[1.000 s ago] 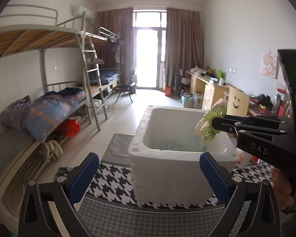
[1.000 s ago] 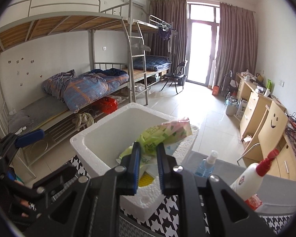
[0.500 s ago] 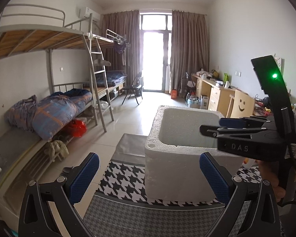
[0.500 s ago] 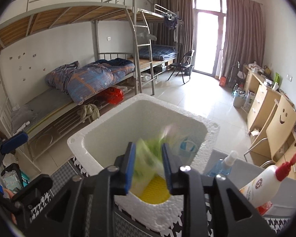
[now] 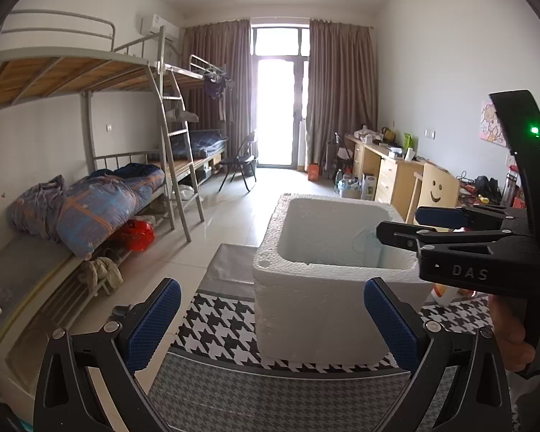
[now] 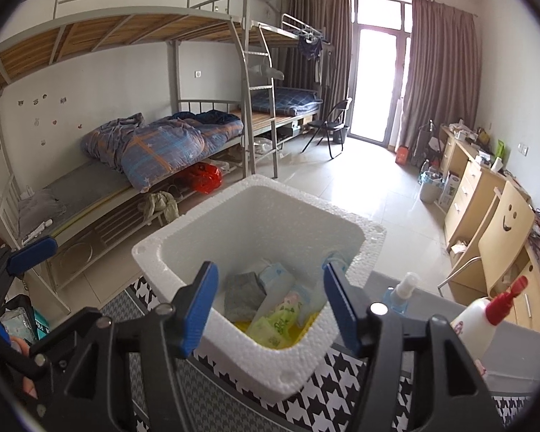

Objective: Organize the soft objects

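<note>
Grainy white foam box point(image 6: 212, 223) on the houndstooth table point(image 6: 327, 392) contains soft packets point(image 6: 275, 325). Right hand-held gripper point(image 6: 270, 306) above it is opening, empty; left hand-held gripper point(image 5: 268, 322) is wide apart, empty.

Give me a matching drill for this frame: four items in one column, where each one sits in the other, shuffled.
Items:
1. green packet
2. grey cloth
3. red-capped white bottle
4. clear spray bottle

Places:
A. on the table past the foam box, right beside its rim
B. in the box, on the side nearer the bunk beds
C. at the far right of the table, nearest the right gripper
D. in the box, lying on the yellow item at the near corner

Pairs: 1-D, 2-B, 3-C, 4-A
</note>
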The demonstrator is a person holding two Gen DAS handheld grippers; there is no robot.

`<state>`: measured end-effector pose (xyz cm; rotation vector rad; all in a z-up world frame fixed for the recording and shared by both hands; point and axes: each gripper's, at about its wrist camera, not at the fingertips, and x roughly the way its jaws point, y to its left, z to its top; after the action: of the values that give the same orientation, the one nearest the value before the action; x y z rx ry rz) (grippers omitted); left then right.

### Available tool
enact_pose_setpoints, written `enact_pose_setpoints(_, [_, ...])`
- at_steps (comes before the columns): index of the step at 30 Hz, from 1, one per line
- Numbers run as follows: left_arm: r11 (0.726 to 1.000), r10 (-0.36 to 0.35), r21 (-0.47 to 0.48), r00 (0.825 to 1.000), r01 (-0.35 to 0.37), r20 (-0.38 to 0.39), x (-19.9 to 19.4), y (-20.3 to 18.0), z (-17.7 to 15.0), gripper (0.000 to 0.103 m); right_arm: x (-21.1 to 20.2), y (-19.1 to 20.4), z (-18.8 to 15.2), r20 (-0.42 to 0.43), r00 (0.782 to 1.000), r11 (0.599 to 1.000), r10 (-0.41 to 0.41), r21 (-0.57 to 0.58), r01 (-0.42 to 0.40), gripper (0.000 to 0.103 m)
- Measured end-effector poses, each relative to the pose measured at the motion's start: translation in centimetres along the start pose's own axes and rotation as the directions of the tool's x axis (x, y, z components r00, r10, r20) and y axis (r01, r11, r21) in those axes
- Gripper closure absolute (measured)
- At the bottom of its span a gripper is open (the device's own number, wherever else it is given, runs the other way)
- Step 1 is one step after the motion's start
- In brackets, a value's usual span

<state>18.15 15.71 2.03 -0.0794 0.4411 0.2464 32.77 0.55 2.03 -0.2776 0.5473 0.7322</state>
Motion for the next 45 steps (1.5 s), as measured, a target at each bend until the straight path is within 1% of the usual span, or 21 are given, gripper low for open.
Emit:
enact_pose_setpoints(5, [1.000,-0.013,0.014,1.000,0.013,0.012,-1.2,-0.6,0.2,0.001,-1.8,-0.2,0.0,0.038,0.999,1.000,-0.001,0.022,0.000,0.037])
enact_pose_setpoints(9, [1.000,-0.015,0.016,1.000,0.014,0.023,-2.2,-1.2,0.1,0.001,-3.8,-0.5,-0.5,0.091,0.996,0.999,-0.018,0.039,0.015,0.021])
enact_pose_setpoints(12, [1.000,-0.018,0.017,0.999,0.018,0.032,-2.9,-1.5,0.2,0.001,-5.2,-0.6,-0.8,0.107,0.994,0.998,-0.029,0.050,0.024,0.016])
enact_pose_setpoints(18, [0.999,-0.042,0.034,0.998,0.040,0.044,-4.1,-2.6,0.2,0.001,-7.6,-0.6,-1.8,0.145,0.987,0.997,-0.066,0.060,0.058,0.015])
enact_pose_setpoints(24, [0.996,-0.076,0.038,0.995,0.074,0.057,-5.4,-3.7,-0.2,0.001,-9.6,-0.8,-3.3,0.165,0.982,0.994,-0.086,0.087,0.072,0.015])
enact_pose_setpoints(28, [0.993,-0.107,0.047,0.992,0.104,0.066,-6.5,-4.6,-0.4,0.001,-11.2,-0.9,-4.4,0.195,0.974,0.990,-0.120,0.101,0.102,0.015])
enact_pose_setpoints(34, [0.986,-0.156,0.066,0.984,0.151,0.082,-7.9,-6.2,-0.8,0.001,-13.6,-0.8,-6.0,0.228,0.961,0.984,-0.158,0.118,0.134,0.014])
enact_pose_setpoints(39, [0.981,-0.189,0.072,0.976,0.182,0.104,-9.7,-7.3,-1.4,0.001,-16.0,-1.0,-7.5,0.263,0.950,0.980,-0.168,0.144,0.134,0.014])
enact_pose_setpoints(41, [0.975,-0.213,0.083,0.970,0.204,0.117,-10.5,-7.8,-1.6,0.001,-16.8,-1.1,-8.1,0.270,0.948,0.979,-0.171,0.153,0.133,0.014])
enact_pose_setpoints(43, [0.972,-0.227,0.097,0.966,0.215,0.124,-11.2,-8.3,-1.9,0.001,-17.5,-1.2,-8.7,0.280,0.944,0.977,-0.177,0.165,0.135,0.009])
enact_pose_setpoints(45, [0.968,-0.241,0.103,0.962,0.229,0.126,-11.6,-8.6,-2.1,0.001,-18.1,-1.3,-9.3,0.290,0.938,0.973,-0.188,0.183,0.138,0.008])
